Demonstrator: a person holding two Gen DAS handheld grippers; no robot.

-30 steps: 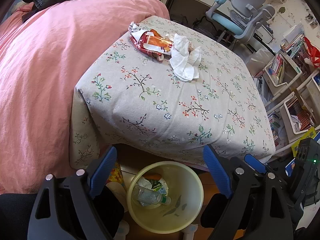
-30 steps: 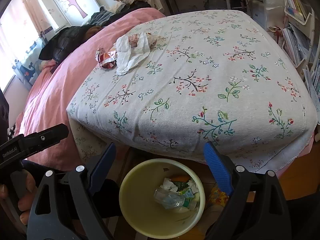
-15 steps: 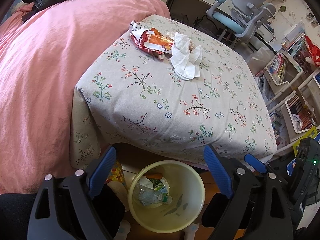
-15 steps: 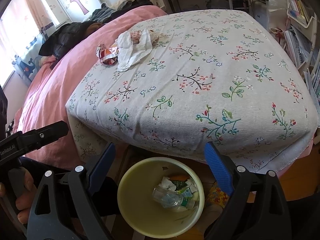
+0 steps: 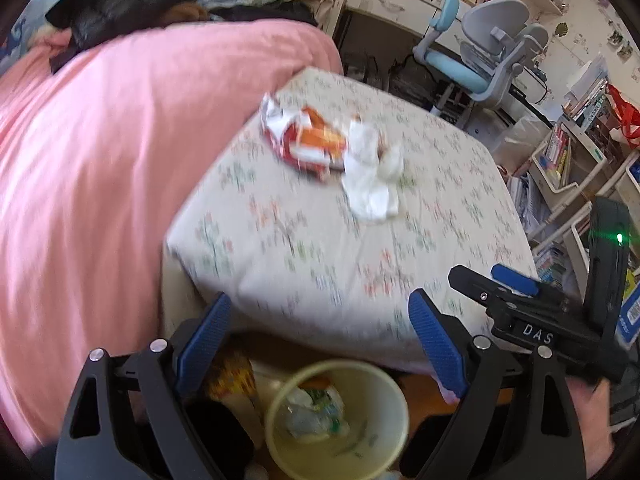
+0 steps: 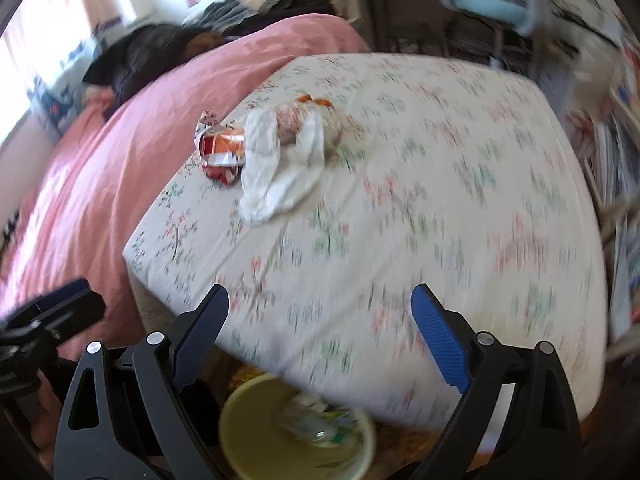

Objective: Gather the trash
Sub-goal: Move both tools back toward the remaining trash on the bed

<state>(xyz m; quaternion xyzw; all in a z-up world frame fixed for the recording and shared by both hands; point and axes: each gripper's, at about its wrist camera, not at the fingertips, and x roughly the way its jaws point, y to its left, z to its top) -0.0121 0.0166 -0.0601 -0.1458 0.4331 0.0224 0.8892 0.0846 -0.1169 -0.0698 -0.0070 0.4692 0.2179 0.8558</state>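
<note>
A crumpled red and orange snack wrapper (image 5: 306,143) (image 6: 221,149) and a white tissue (image 5: 370,176) (image 6: 276,168) lie together on the far part of a floral cloth-covered table (image 5: 320,248) (image 6: 440,220). A pale yellow bin (image 5: 338,420) (image 6: 296,436) with a clear bottle and scraps inside stands on the floor under the table's near edge. My left gripper (image 5: 320,340) hangs open above the bin, nothing between its blue pads. My right gripper (image 6: 320,332) is open too, over the table's near edge, and also shows at the right of the left wrist view (image 5: 516,280).
A pink quilt (image 5: 100,160) with dark clothes piled on it covers the bed left of the table. A blue and grey desk chair (image 5: 480,56) stands behind. Shelves and bins of books (image 5: 568,160) crowd the right side.
Both grippers have risen and swung toward the table; the bin has slid down in both views and the trash pile sits nearer the middle. Both views are now motion-blurred.
</note>
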